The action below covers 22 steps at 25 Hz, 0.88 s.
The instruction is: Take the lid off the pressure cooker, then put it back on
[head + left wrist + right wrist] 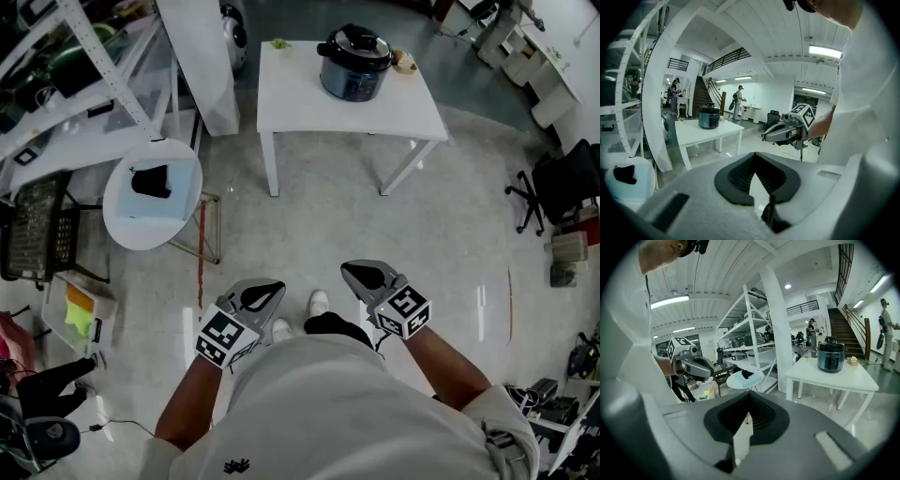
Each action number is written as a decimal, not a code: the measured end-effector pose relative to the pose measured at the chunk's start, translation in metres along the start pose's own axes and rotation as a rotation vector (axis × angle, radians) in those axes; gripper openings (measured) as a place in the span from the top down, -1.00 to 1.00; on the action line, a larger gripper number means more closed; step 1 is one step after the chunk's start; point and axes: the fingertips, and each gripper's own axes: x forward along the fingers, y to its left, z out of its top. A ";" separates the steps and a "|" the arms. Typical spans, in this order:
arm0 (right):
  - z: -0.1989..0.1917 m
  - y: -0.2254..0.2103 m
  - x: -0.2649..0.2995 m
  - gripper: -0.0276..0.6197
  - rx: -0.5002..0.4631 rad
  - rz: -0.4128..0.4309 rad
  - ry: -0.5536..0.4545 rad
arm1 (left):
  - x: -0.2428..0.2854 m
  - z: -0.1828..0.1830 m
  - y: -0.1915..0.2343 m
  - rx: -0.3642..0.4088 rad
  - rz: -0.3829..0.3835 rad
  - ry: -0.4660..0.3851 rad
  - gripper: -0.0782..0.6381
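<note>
The dark blue pressure cooker stands on the white table across the room, with its black lid on it. It also shows small in the left gripper view as the cooker and in the right gripper view as the cooker. Both grippers are held close to the person's body, far short of the table. My left gripper has its jaws together with nothing in them. My right gripper looks the same, jaws together and nothing between them.
A small bowl and a green bit lie on the table beside the cooker. A round white side table and a shelf rack stand to the left, a white pillar at the back, an office chair to the right.
</note>
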 end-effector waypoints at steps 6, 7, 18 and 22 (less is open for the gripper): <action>0.005 -0.022 0.003 0.88 -0.010 0.014 0.002 | 0.020 0.023 0.007 -0.001 0.006 -0.030 0.76; 0.007 -0.026 0.004 0.88 -0.013 0.019 0.000 | 0.023 0.027 0.008 -0.001 0.008 -0.031 0.76; 0.004 -0.088 -0.012 0.87 -0.015 0.099 -0.015 | 0.091 0.097 0.047 0.023 0.001 -0.084 0.02; -0.007 -0.116 -0.020 0.87 0.012 0.087 -0.037 | 0.122 0.122 0.062 0.051 -0.002 -0.096 -0.06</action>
